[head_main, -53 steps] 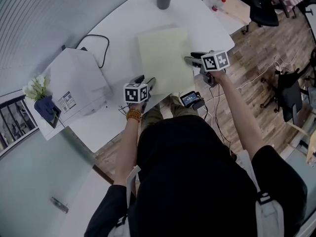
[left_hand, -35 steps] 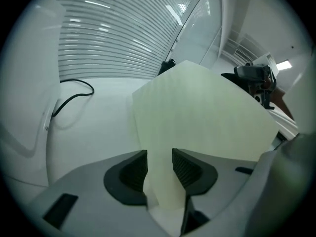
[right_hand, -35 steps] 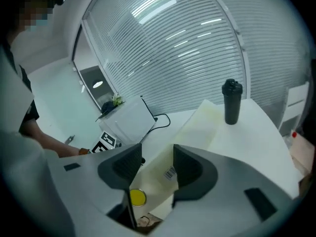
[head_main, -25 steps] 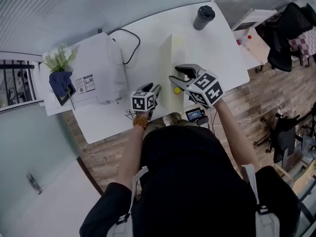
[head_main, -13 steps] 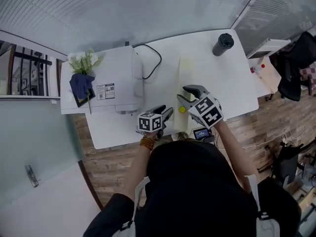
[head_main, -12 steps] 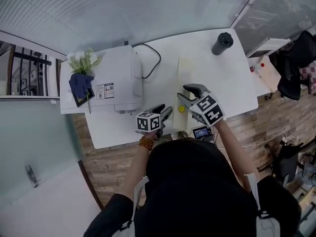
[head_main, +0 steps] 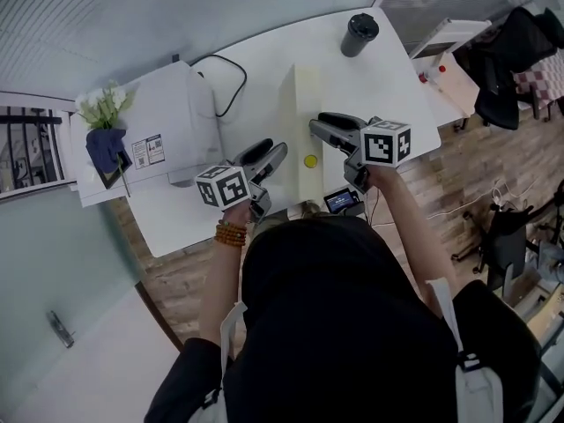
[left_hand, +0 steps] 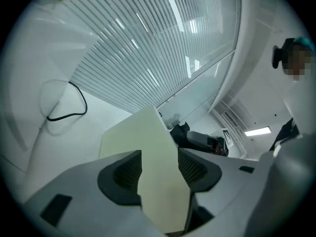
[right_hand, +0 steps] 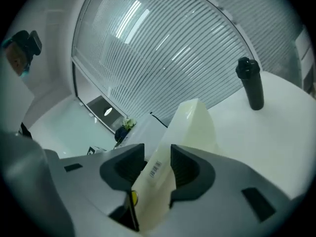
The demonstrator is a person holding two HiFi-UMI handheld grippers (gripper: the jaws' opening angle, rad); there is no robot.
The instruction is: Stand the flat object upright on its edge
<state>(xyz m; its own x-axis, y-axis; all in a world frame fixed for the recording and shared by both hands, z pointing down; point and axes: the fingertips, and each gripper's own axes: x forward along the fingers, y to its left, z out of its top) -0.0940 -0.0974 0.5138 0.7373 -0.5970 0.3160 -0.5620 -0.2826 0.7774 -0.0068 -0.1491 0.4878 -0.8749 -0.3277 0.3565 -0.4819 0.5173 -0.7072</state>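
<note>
On the white table, past the printer, the left gripper has its jaws opening, spread either side of the flat object without squeezing it. The pale object stands upright on its edge. The right gripper pinches its near end, with its jaws opening. A dark cup stands well apart.

On the white table — a dark tumbler, a white printer, its black cable, flowers beside it.
</note>
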